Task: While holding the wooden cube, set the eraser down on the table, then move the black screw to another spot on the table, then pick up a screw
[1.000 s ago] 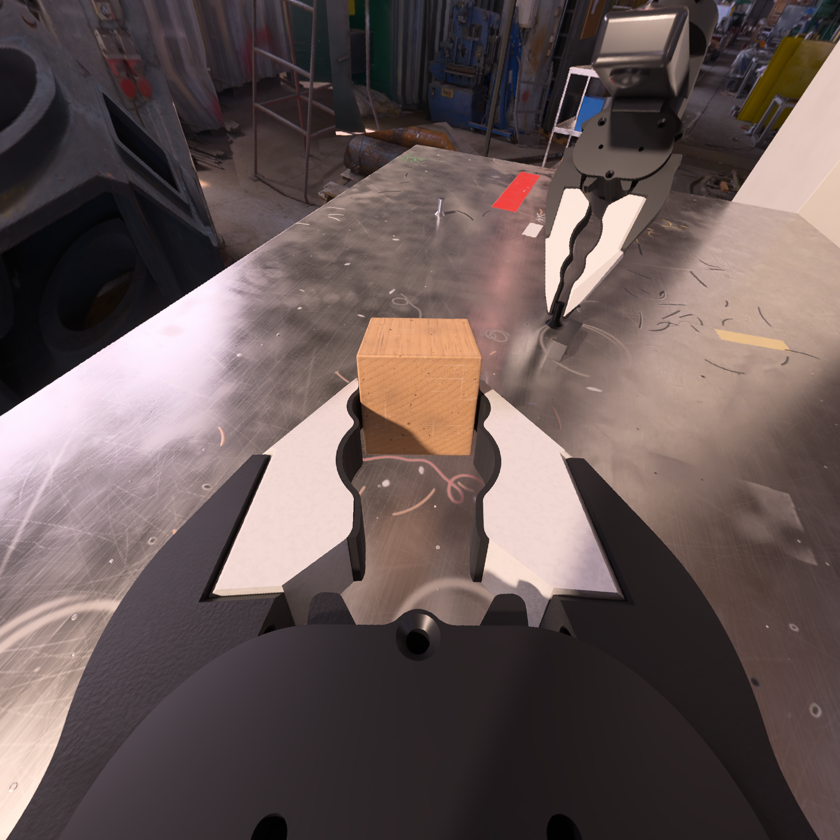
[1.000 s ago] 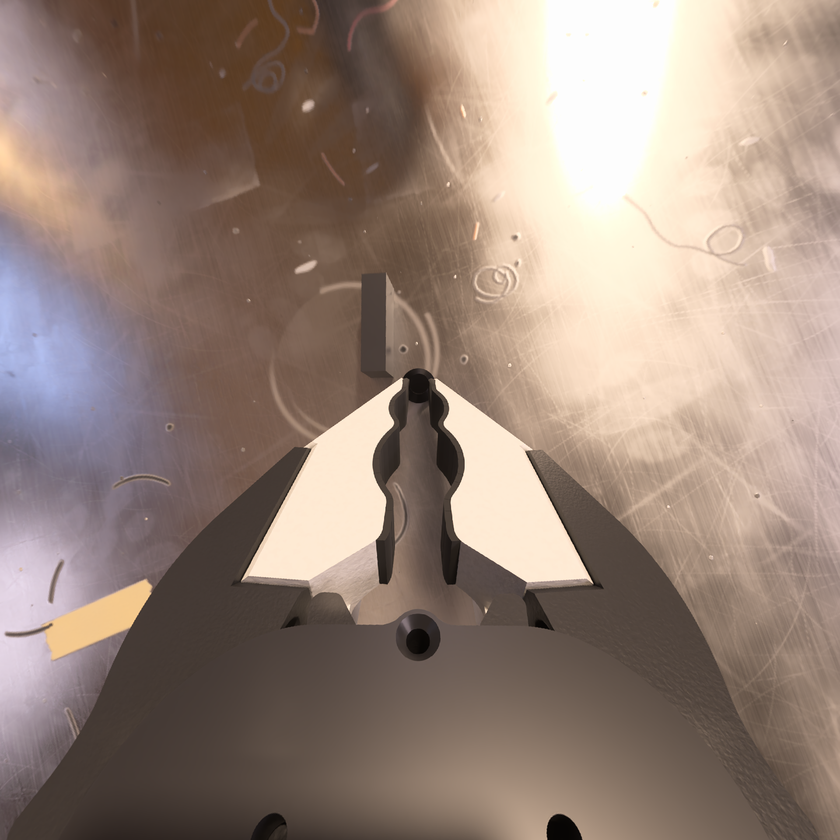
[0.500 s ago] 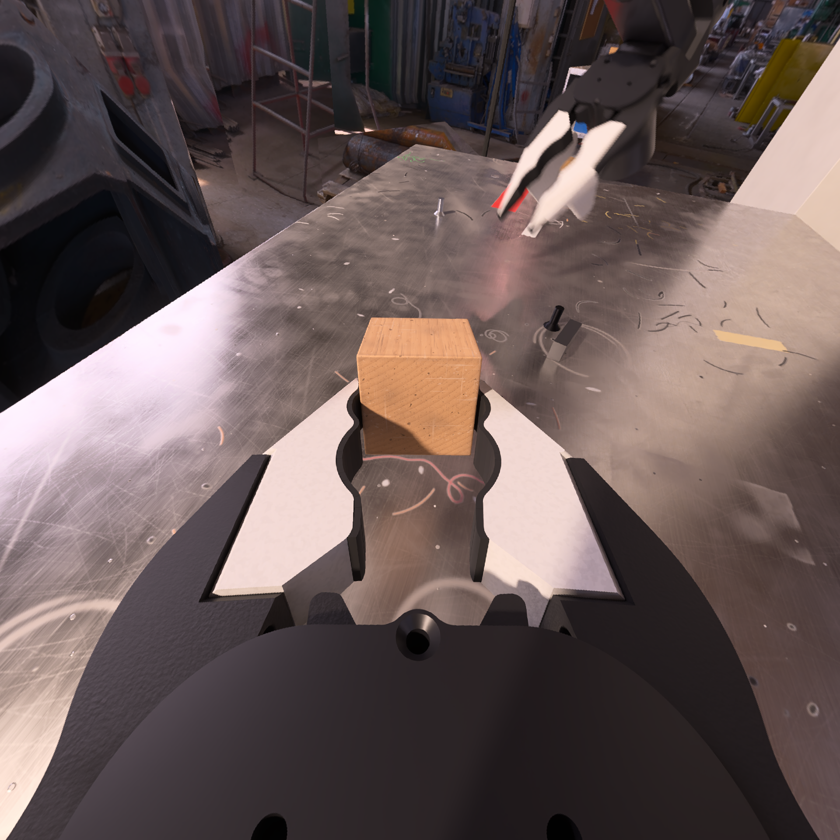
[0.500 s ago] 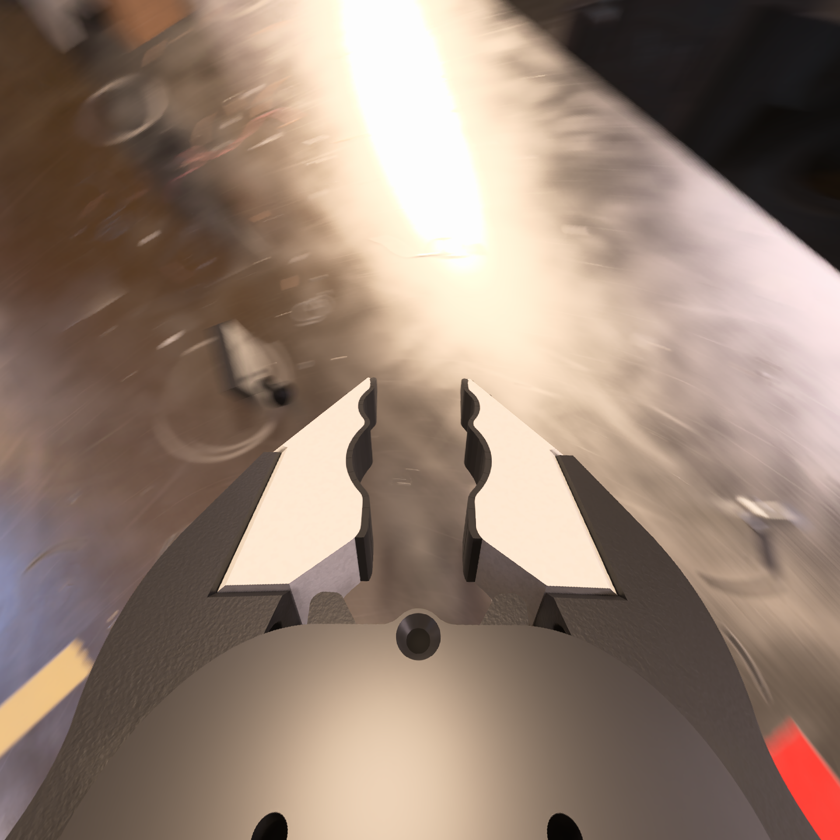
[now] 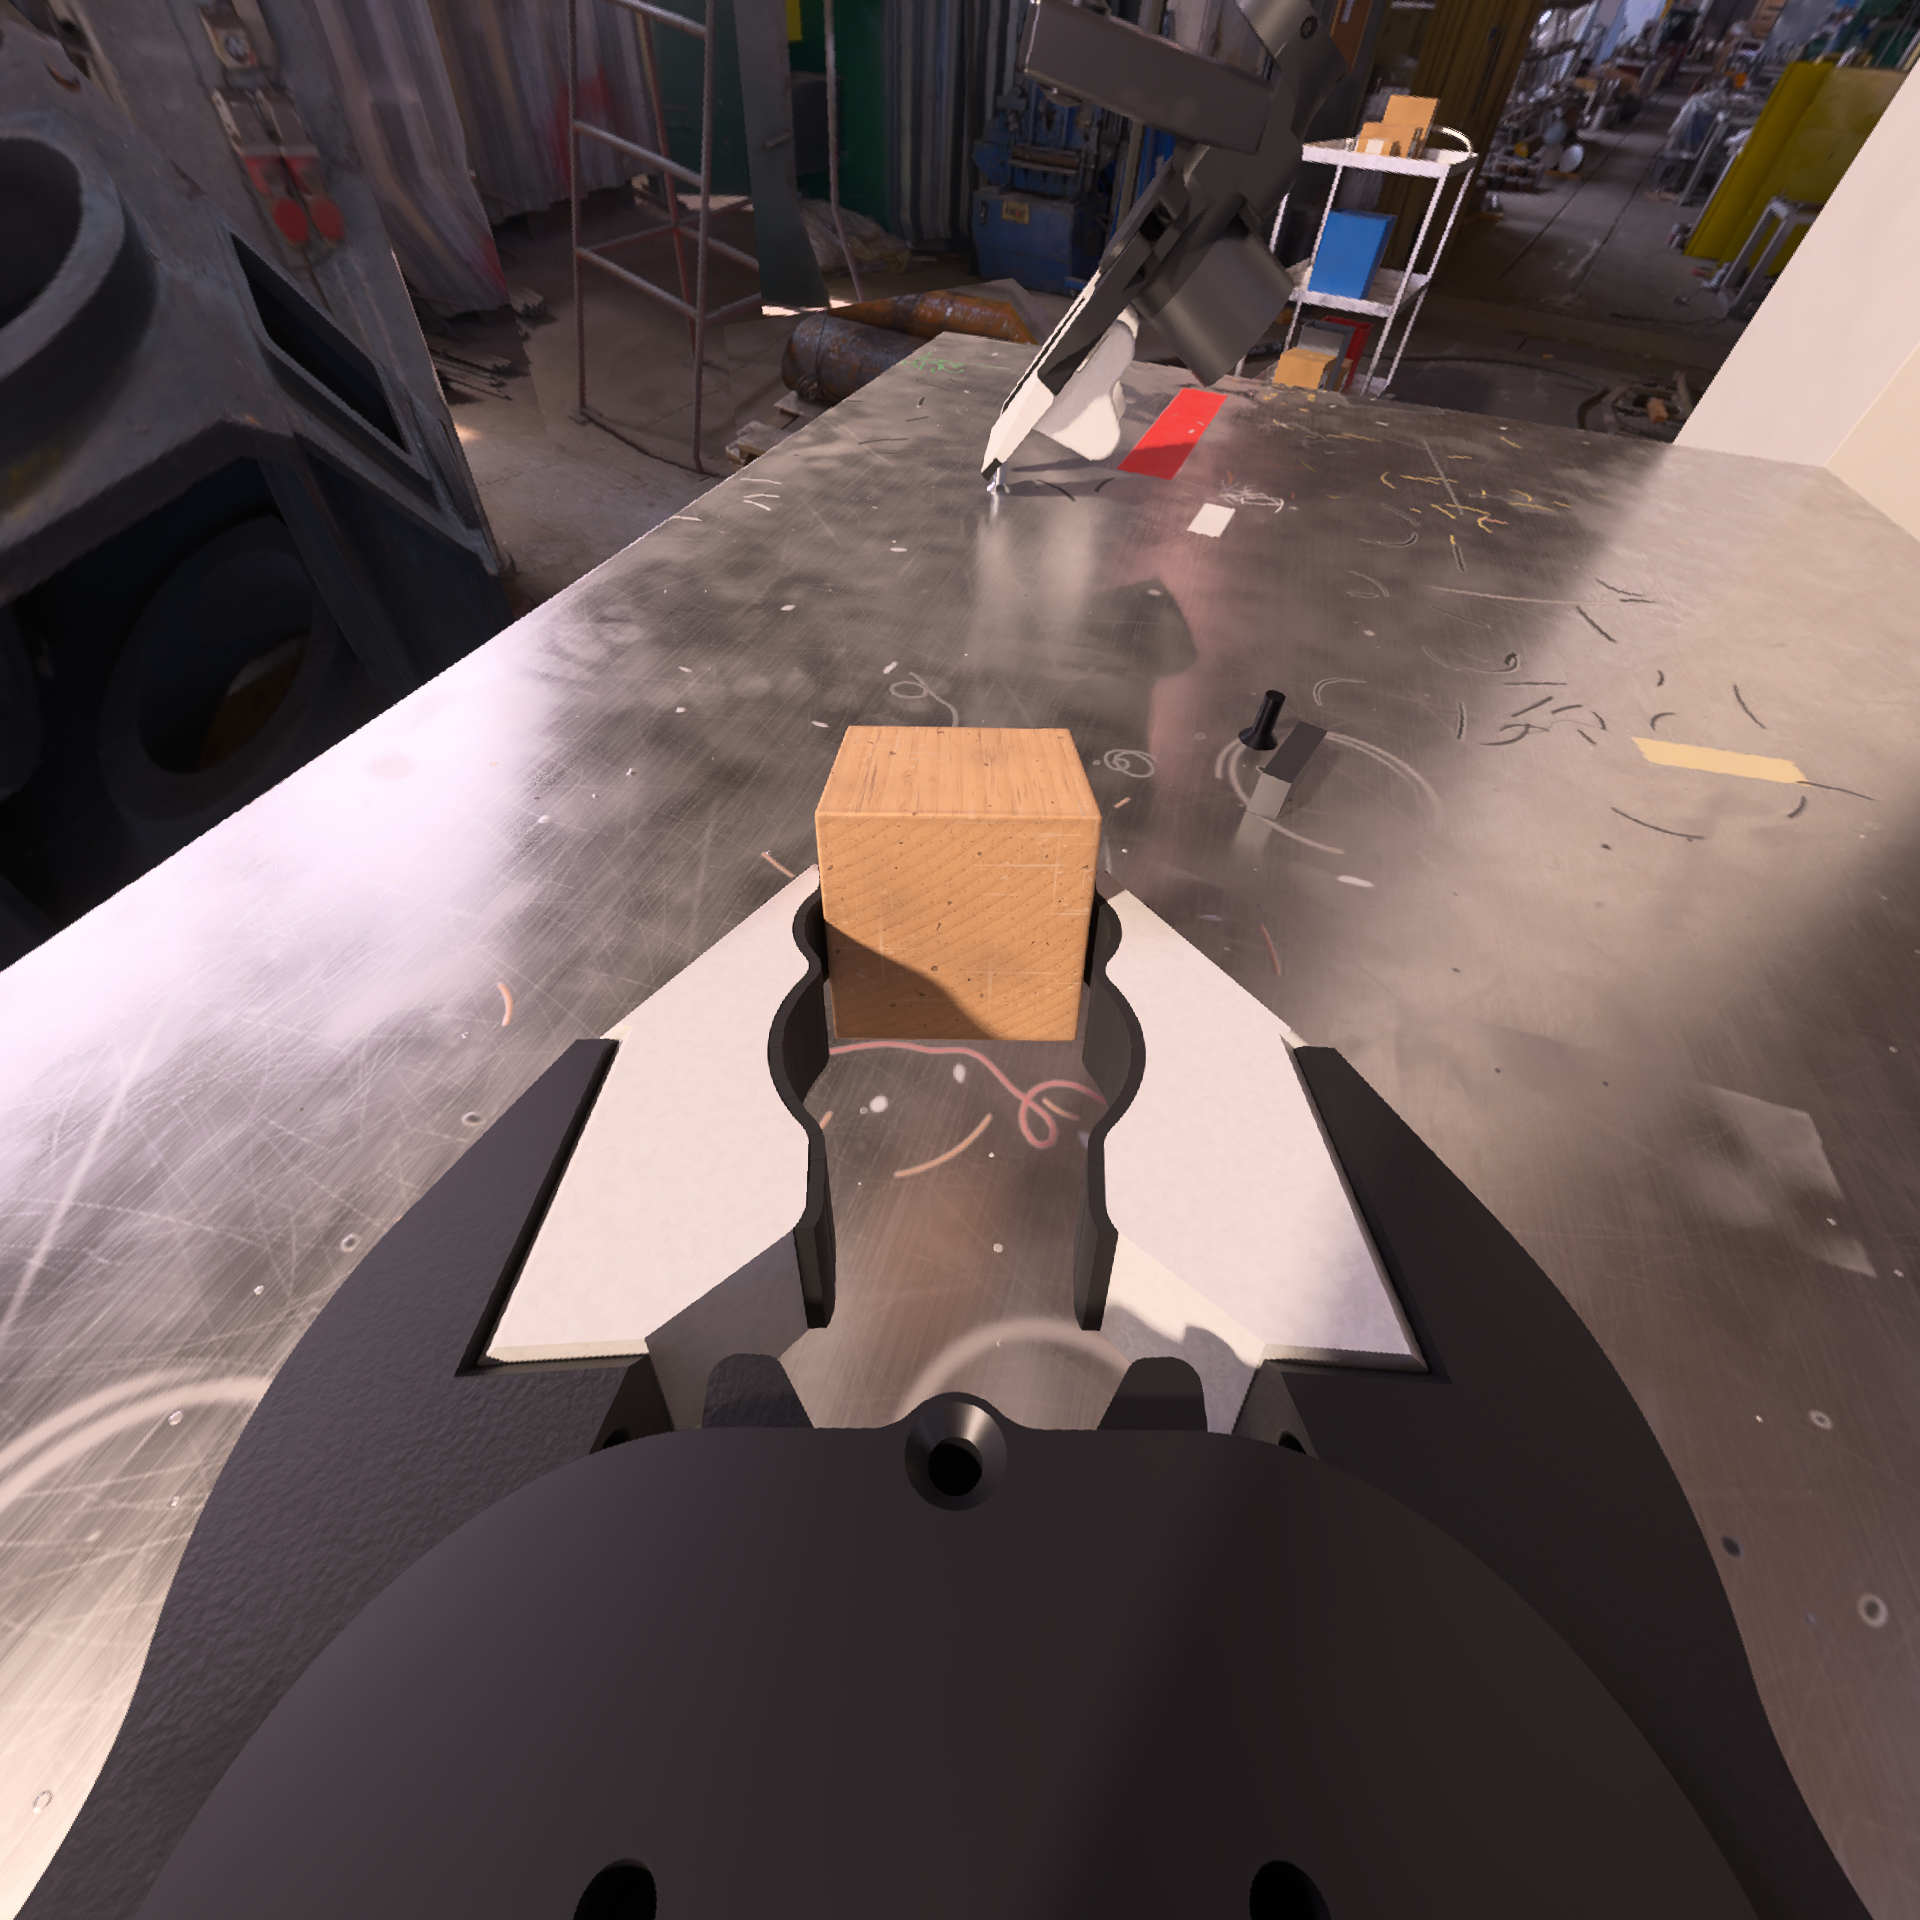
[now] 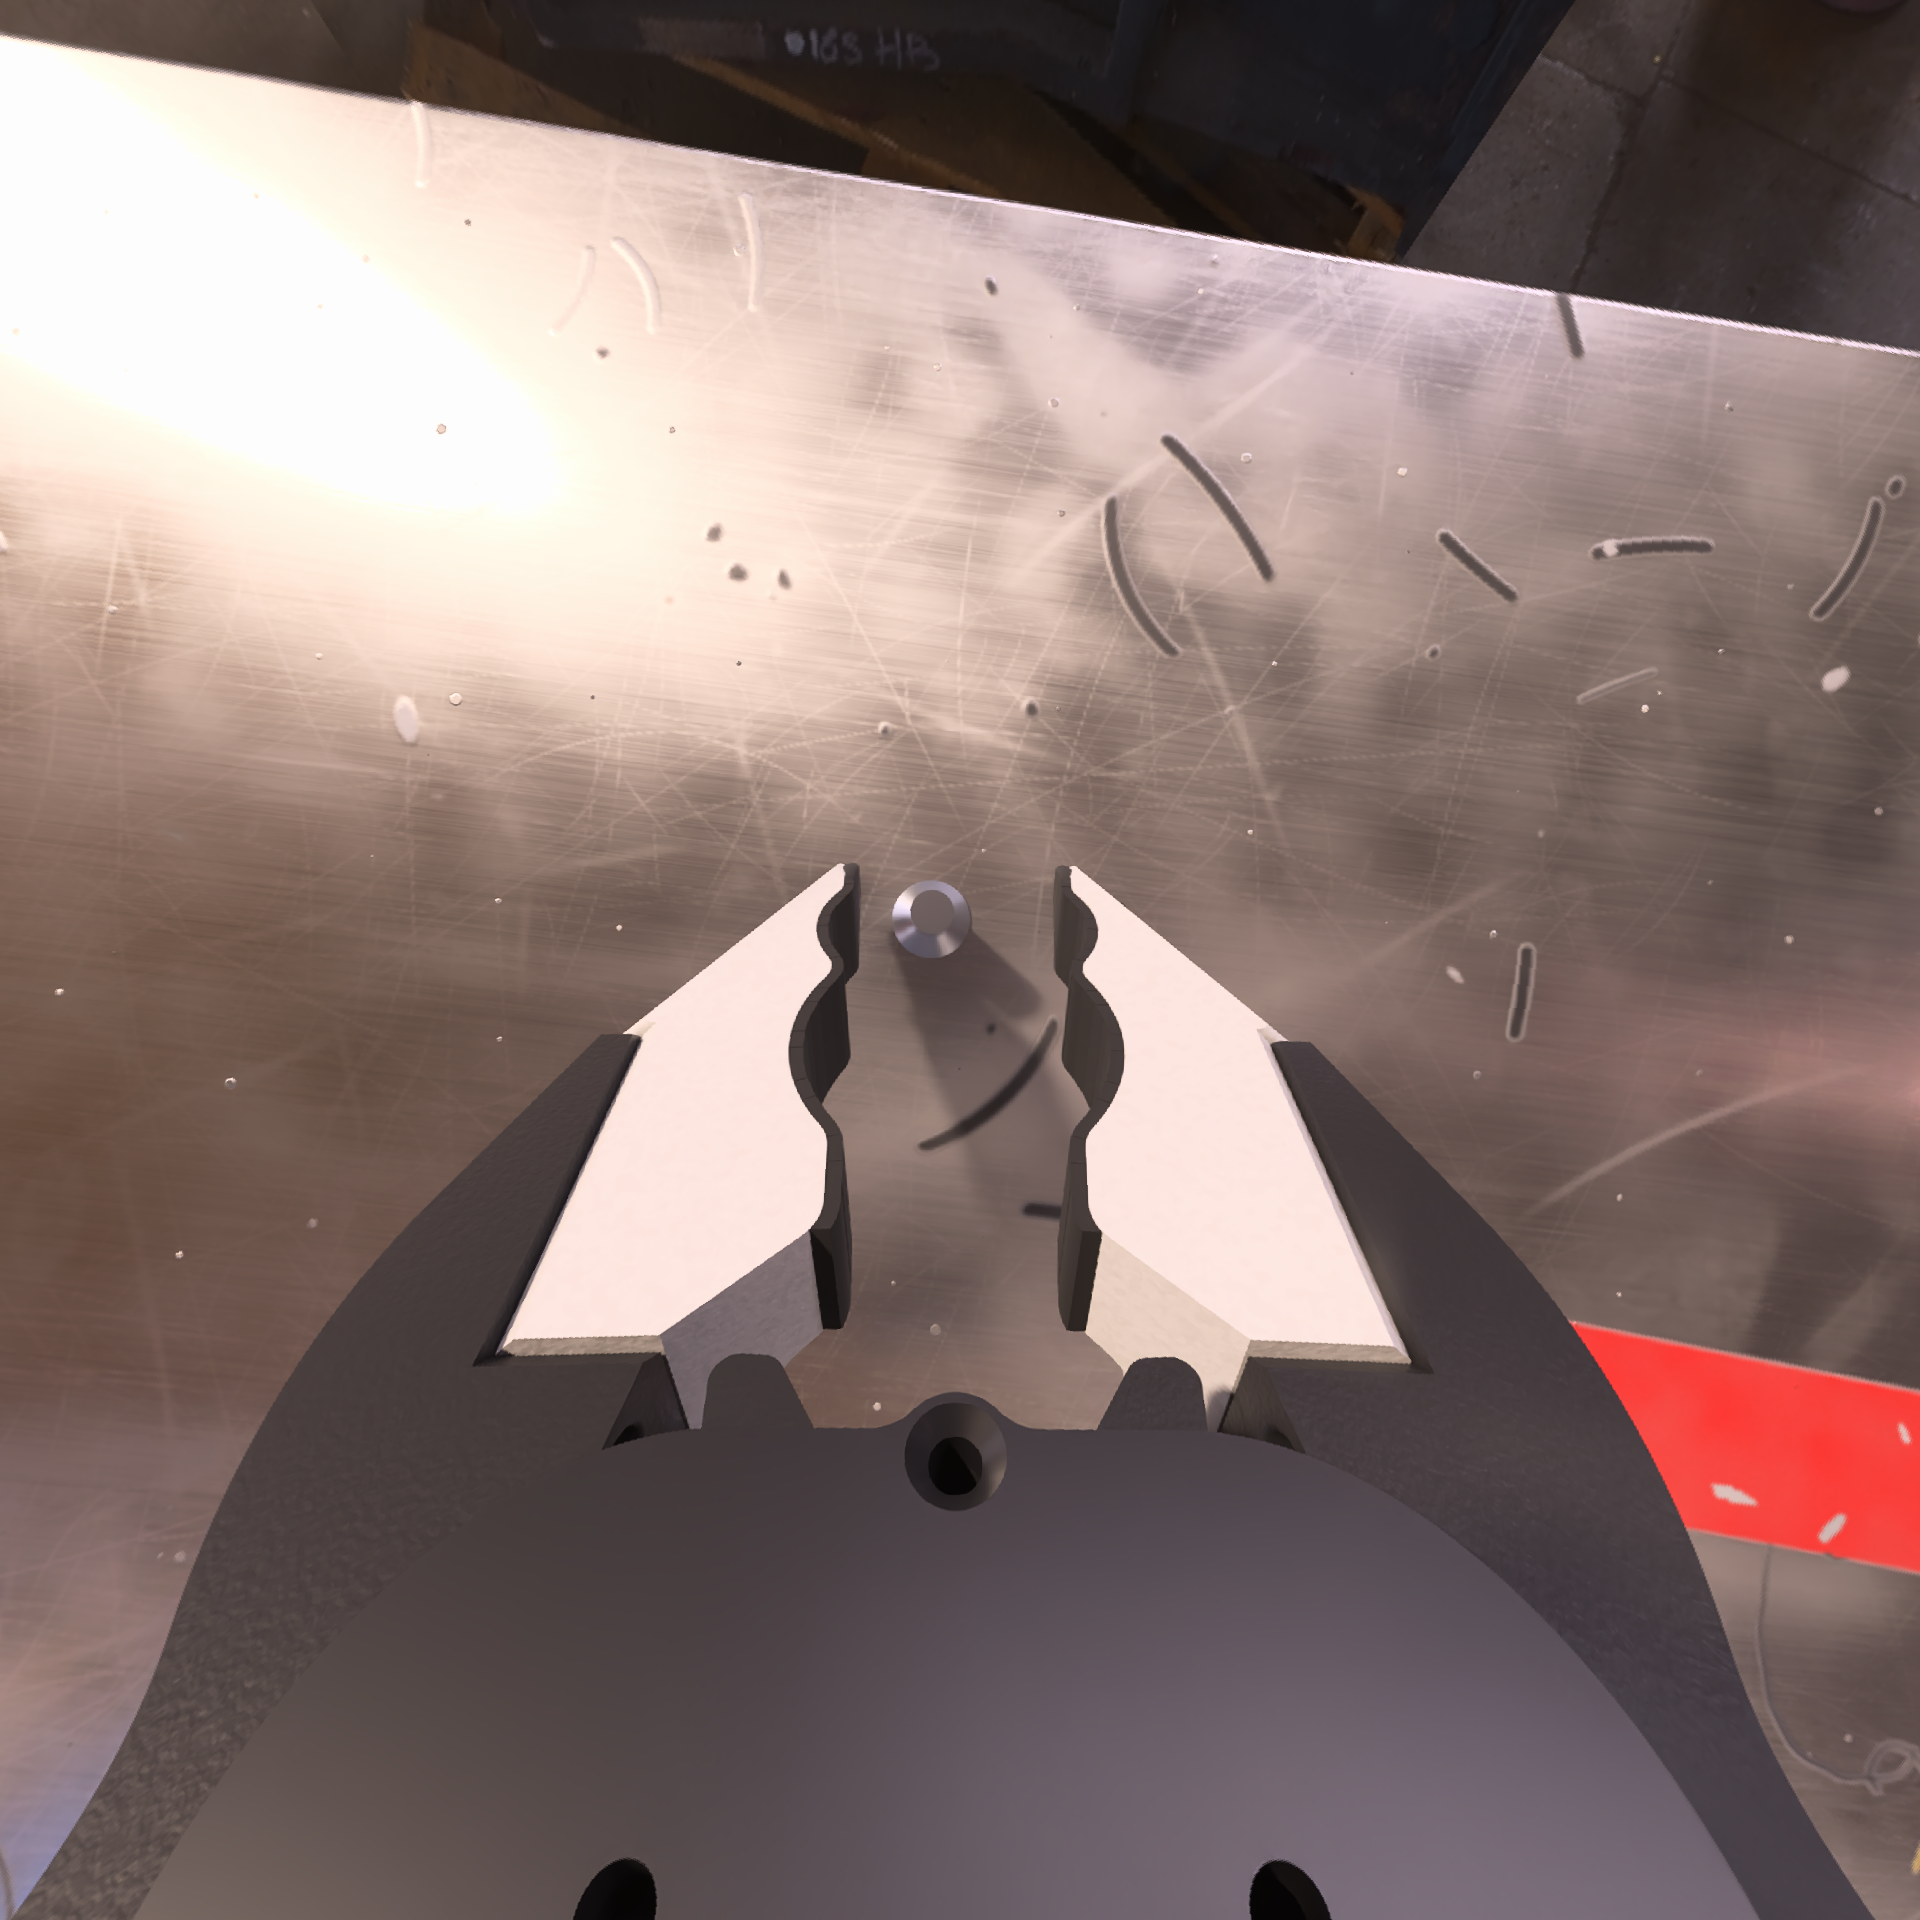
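Note:
My left gripper point(image 5: 956, 914) is shut on the wooden cube point(image 5: 956, 883) and holds it over the metal table point(image 5: 416, 935). The black screw point(image 5: 1265, 719) stands head down beside the grey eraser point(image 5: 1286, 769) to the right beyond the cube. My right gripper point(image 6: 956, 883) is open, tips down at the table, with a silver screw point(image 6: 931, 918) standing between its fingertips, nearer the left one. In the left wrist view the right gripper point(image 5: 1003, 473) is far back by the silver screw point(image 5: 995, 488).
A red strip point(image 5: 1172, 434) and a small white patch point(image 5: 1210, 520) lie near the right gripper; the red strip also shows in the right wrist view point(image 6: 1766, 1444). A tan tape piece point(image 5: 1714, 769) lies right. The table's far edge point(image 6: 1039, 208) is close beyond the silver screw.
My right gripper let go of the black screw beside the eraser, opened, and swung away to the far silver screw, now straddling it. The left gripper and cube have not moved.

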